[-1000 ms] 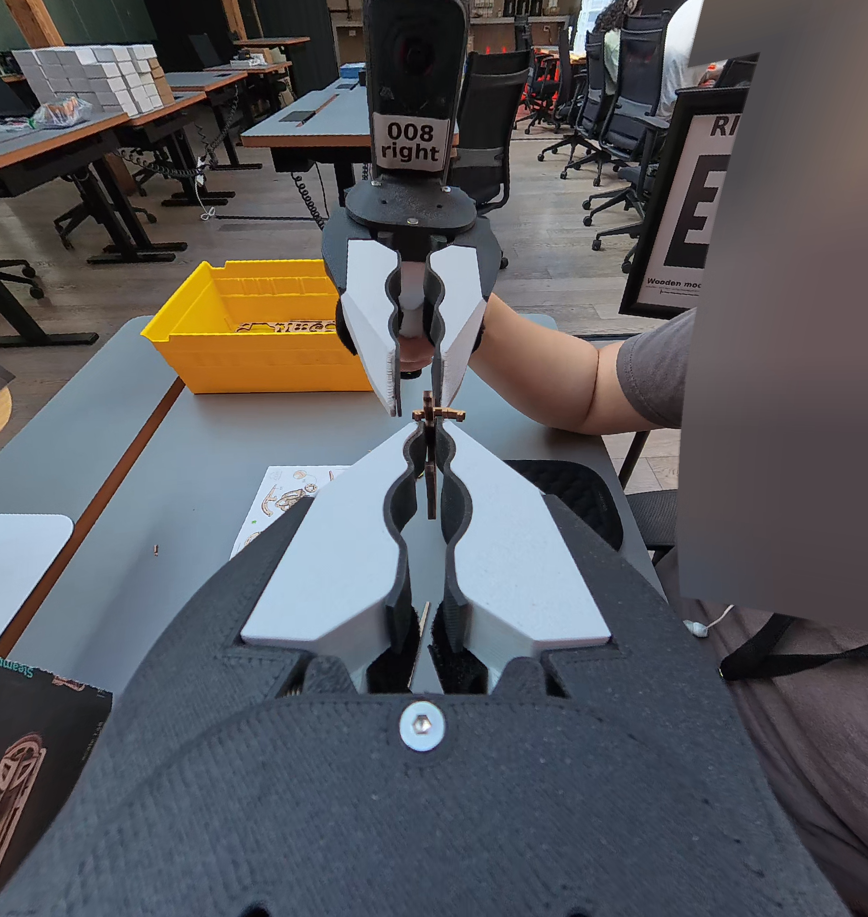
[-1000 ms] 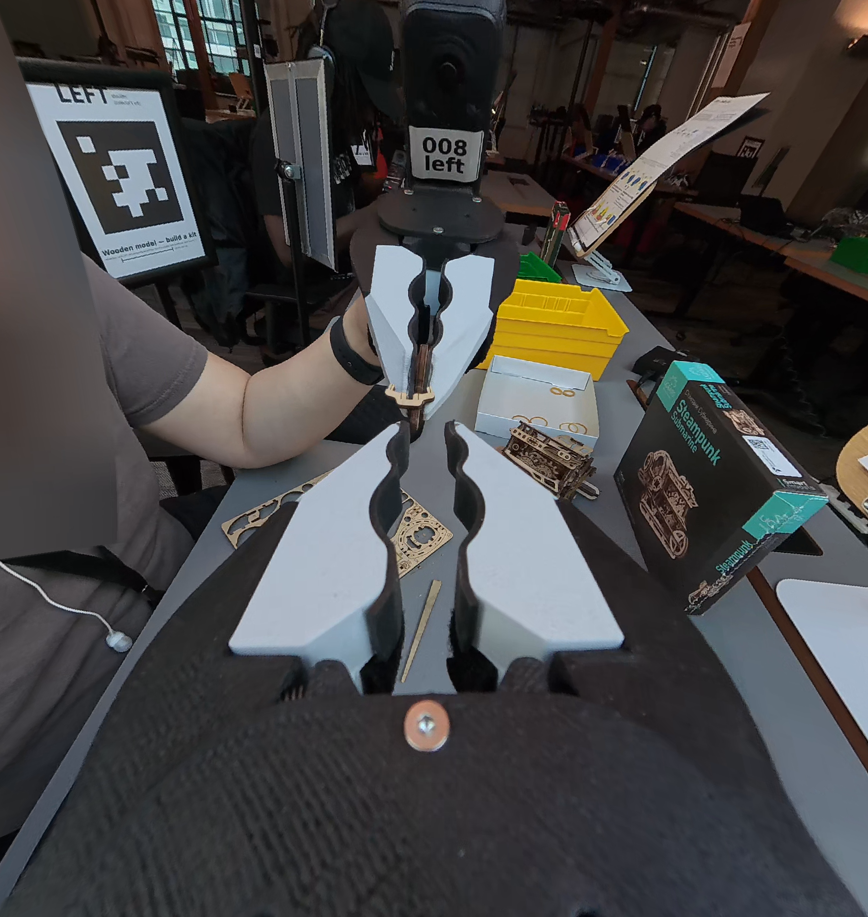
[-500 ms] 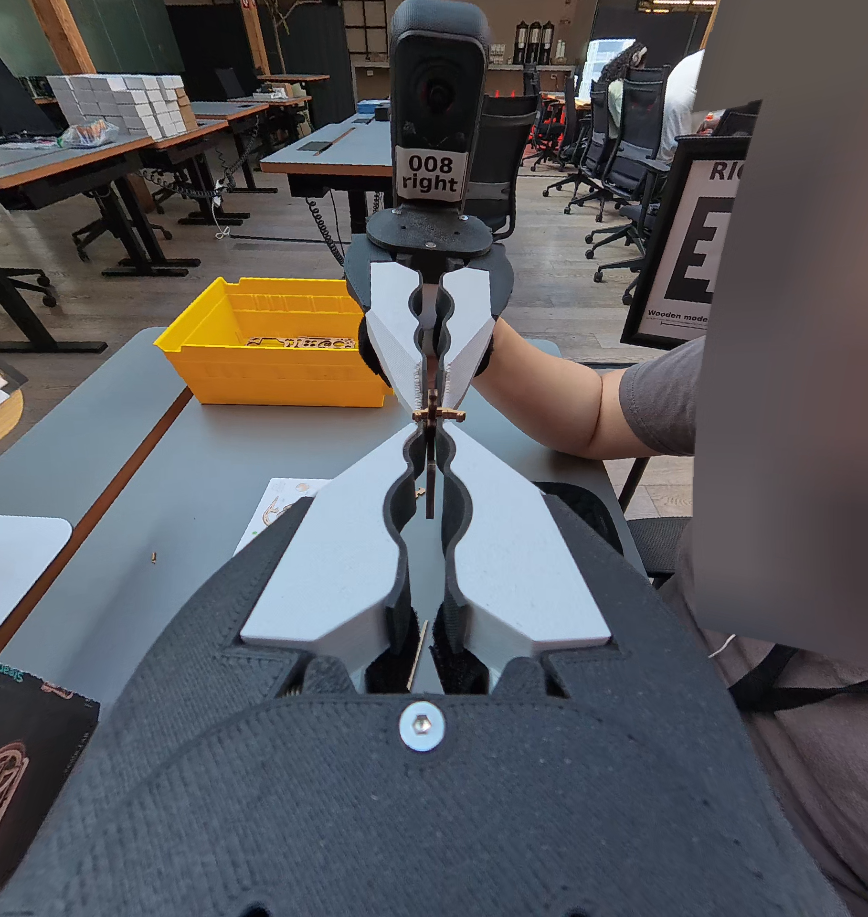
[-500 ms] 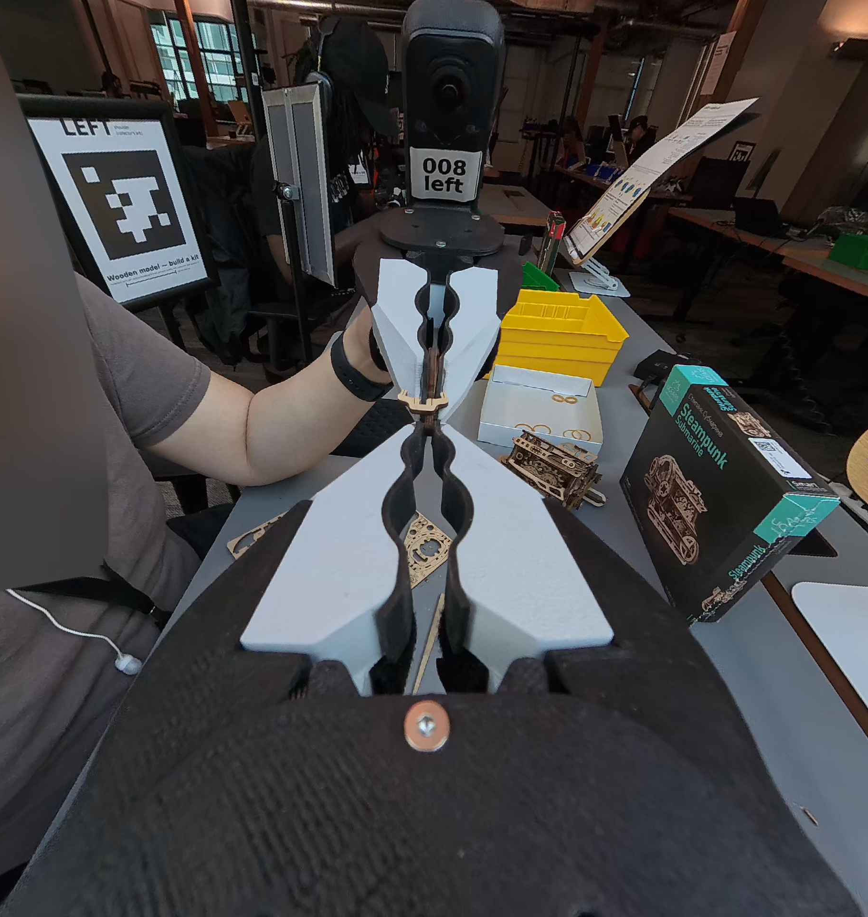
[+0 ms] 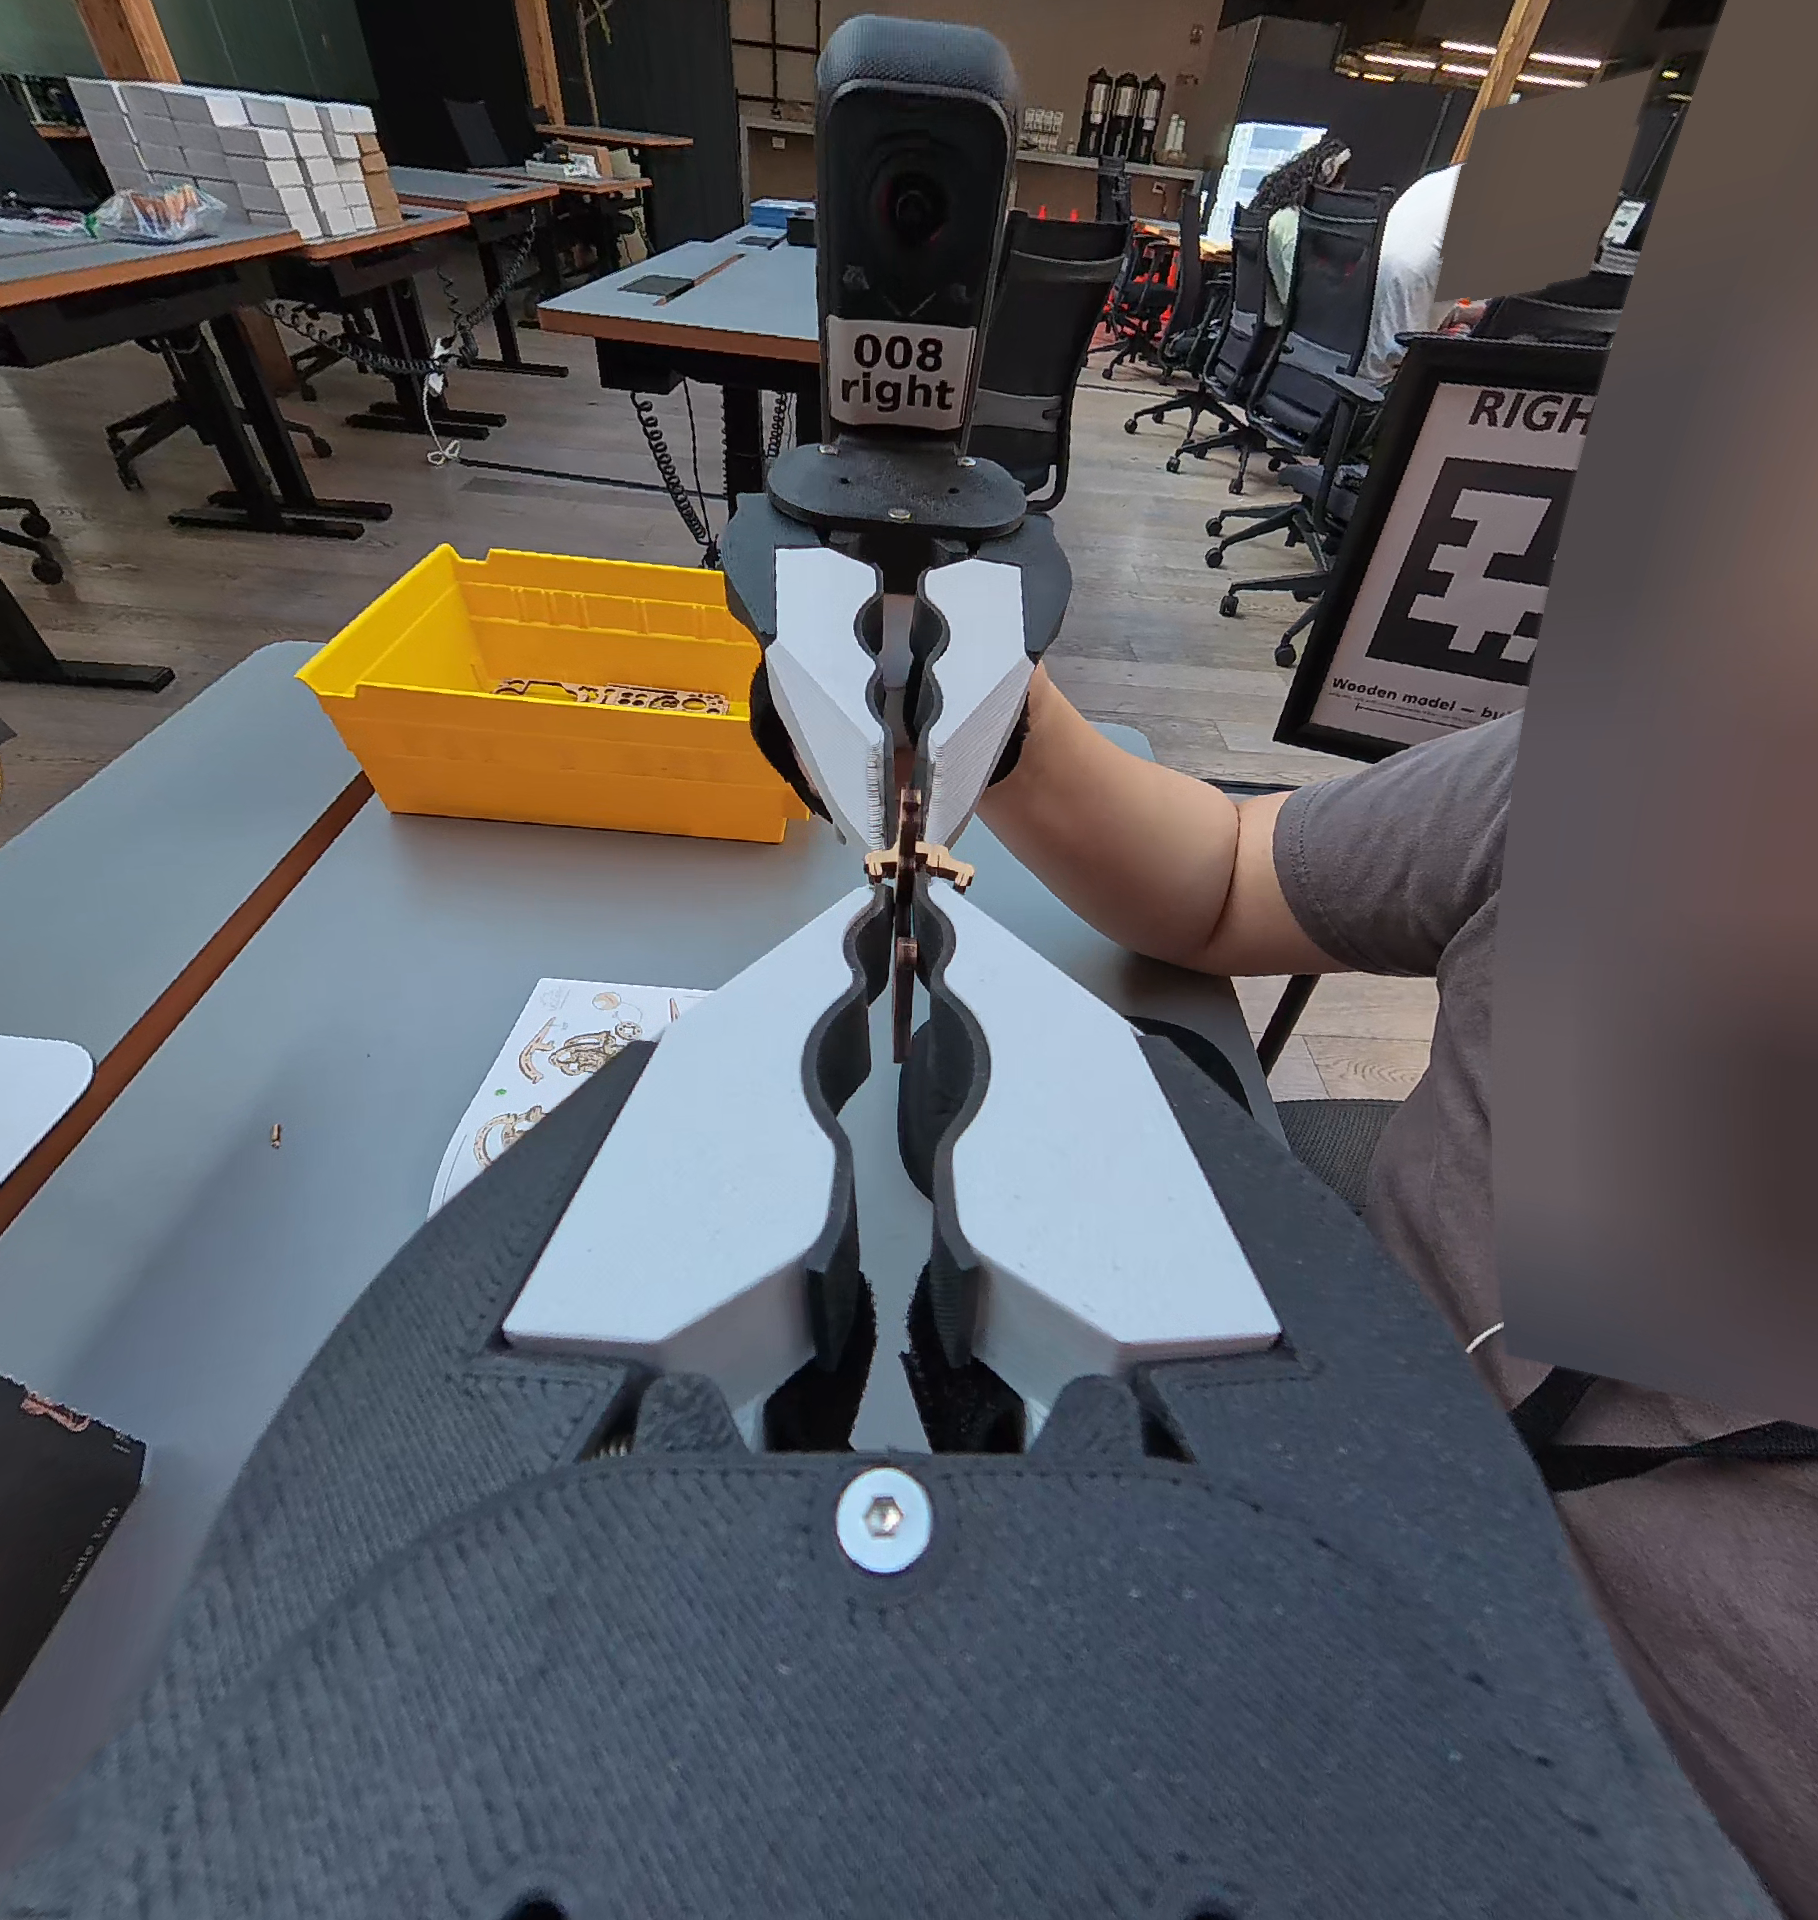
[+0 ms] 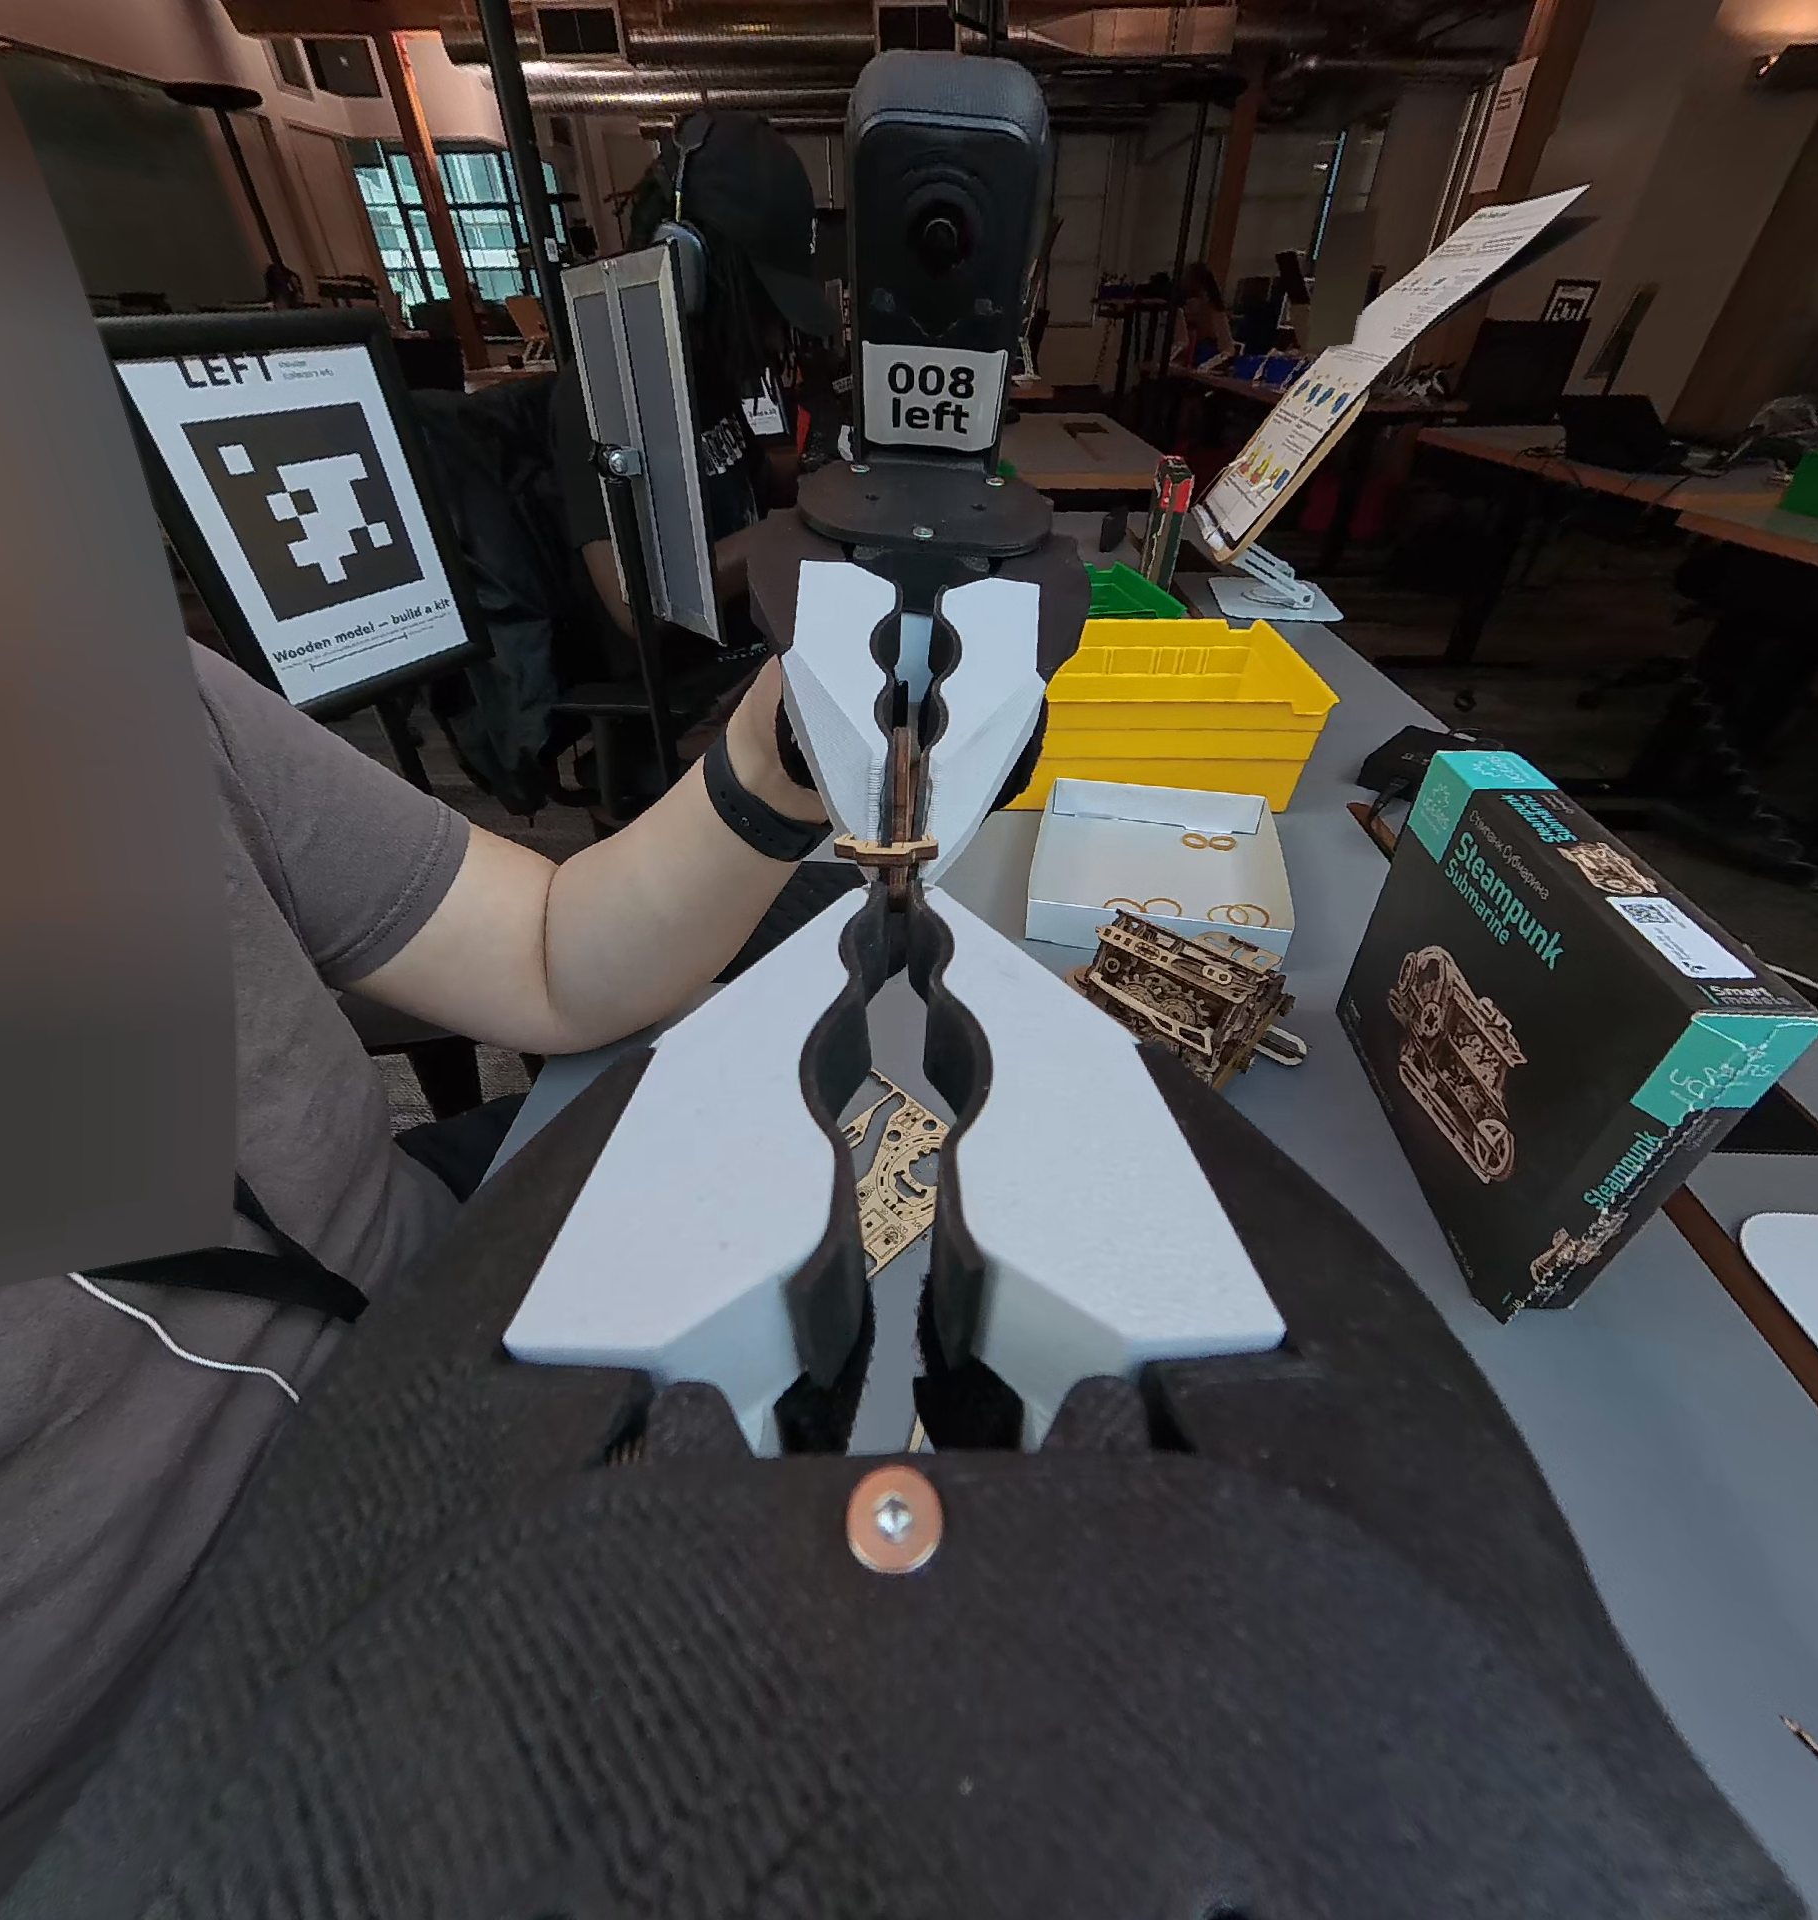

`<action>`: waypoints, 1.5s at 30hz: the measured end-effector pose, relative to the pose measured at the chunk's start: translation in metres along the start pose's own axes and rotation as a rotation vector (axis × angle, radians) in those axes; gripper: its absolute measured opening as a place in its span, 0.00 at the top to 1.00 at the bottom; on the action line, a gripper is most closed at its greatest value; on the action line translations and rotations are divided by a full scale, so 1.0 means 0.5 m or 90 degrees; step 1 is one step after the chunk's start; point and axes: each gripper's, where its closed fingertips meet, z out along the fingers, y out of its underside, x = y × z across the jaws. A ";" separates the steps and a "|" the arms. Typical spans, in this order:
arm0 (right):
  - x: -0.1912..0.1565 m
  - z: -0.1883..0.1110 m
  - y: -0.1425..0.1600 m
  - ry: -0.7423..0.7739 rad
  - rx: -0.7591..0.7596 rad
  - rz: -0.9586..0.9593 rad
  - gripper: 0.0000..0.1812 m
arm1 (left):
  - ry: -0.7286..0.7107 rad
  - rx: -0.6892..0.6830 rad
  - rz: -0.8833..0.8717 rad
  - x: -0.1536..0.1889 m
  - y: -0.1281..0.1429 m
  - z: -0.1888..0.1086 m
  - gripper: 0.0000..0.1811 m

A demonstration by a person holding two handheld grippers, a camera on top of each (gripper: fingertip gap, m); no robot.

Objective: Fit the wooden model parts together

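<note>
Flat wooden strip with pale crosspiece, apparently pinched by both grippers' fingers.

A wood-plank floor is seen beyond the grey table, with rows of wood-edged desks and black office chairs spread across an open workroom. Timber posts are set against dark walls. Exposed pipes are carried under the ceiling, and daylight is admitted through distant windows.
</note>
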 end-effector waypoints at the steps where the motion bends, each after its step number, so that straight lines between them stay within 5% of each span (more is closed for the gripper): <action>1: 0.001 0.000 0.001 -0.001 0.000 0.005 1.00 | -0.001 -0.001 -0.002 0.000 0.001 0.000 1.00; 30: 0.025 -0.017 -0.009 -0.027 0.054 0.124 1.00 | 0.004 0.006 -0.057 -0.017 0.006 -0.028 0.91; 45: 0.039 -0.034 -0.026 -0.009 0.096 0.130 1.00 | 0.021 0.073 -0.072 -0.035 -0.012 -0.011 0.98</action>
